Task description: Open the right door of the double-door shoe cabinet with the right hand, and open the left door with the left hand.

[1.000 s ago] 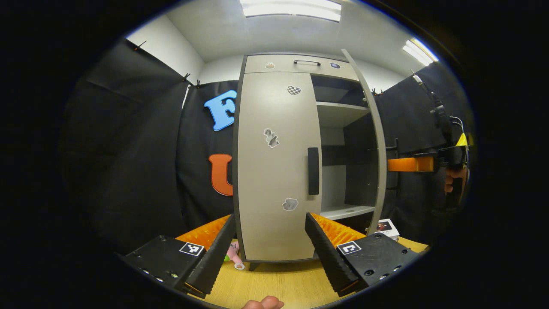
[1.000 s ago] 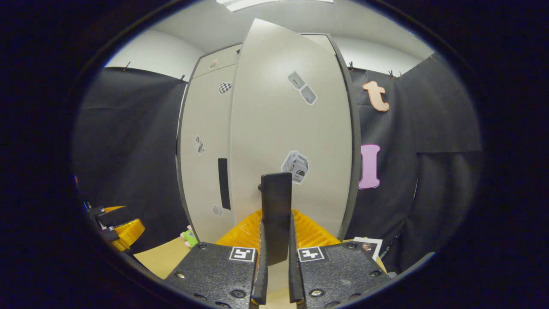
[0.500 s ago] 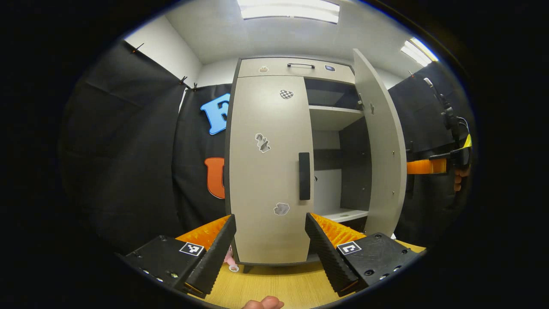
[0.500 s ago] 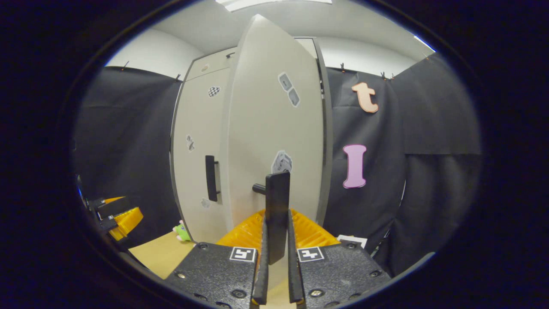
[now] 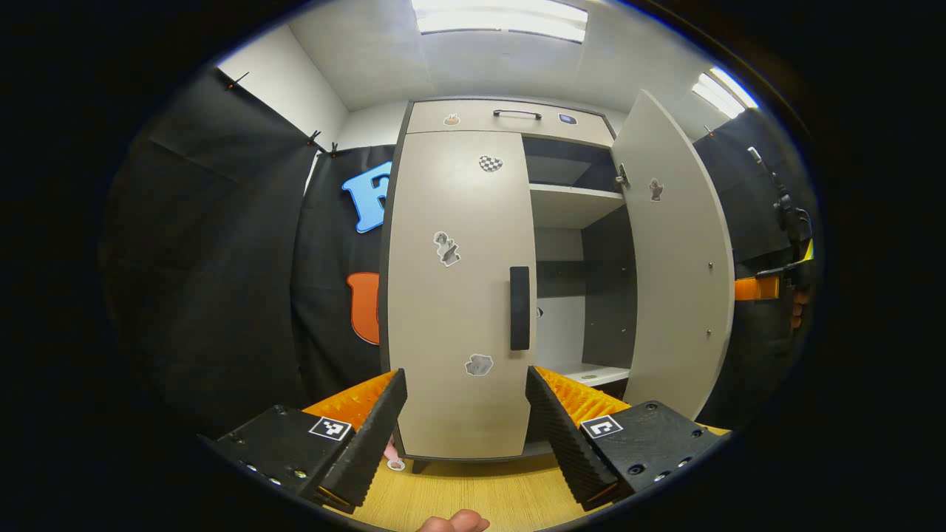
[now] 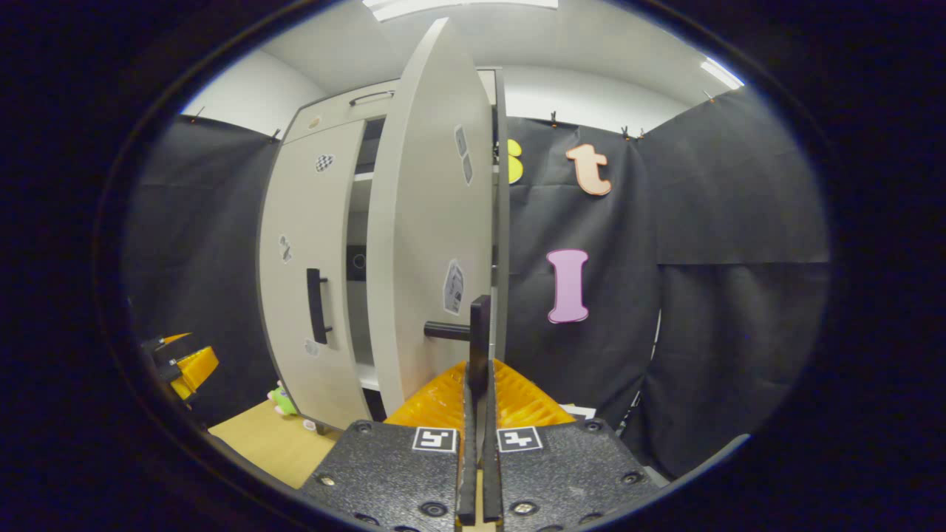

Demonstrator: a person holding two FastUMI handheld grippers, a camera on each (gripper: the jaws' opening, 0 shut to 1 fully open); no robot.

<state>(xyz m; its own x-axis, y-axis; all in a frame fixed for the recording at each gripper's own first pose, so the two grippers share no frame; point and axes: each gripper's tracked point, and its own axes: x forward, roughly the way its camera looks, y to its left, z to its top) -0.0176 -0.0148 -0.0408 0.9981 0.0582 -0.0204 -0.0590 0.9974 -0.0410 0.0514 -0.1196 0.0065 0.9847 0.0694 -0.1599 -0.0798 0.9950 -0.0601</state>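
The shoe cabinet's left door (image 5: 458, 288) is closed, and its black handle (image 5: 519, 308) stands just beyond my left gripper (image 5: 465, 432), which is open and holds nothing. The right door (image 5: 676, 258) is swung wide open, baring the shelves (image 5: 573, 203). In the right gripper view that door (image 6: 425, 244) appears nearly edge-on, and my right gripper (image 6: 479, 384) is shut on its black handle (image 6: 479, 336). The closed left door (image 6: 303, 251) and its handle (image 6: 316, 304) lie to the left. The right gripper (image 5: 765, 287) appears past the open door's edge.
The cabinet stands on a wooden tabletop (image 5: 473, 495). A small pink and green toy (image 6: 283, 400) lies by the cabinet's left foot. A white card (image 6: 580, 411) lies behind the open door. A drawer with a handle (image 5: 522, 113) tops the cabinet. Black cloth walls surround it.
The right door has swung farther open, pulled by the right gripper, which stays shut on its handle. The left gripper stays open in front of the closed left door.
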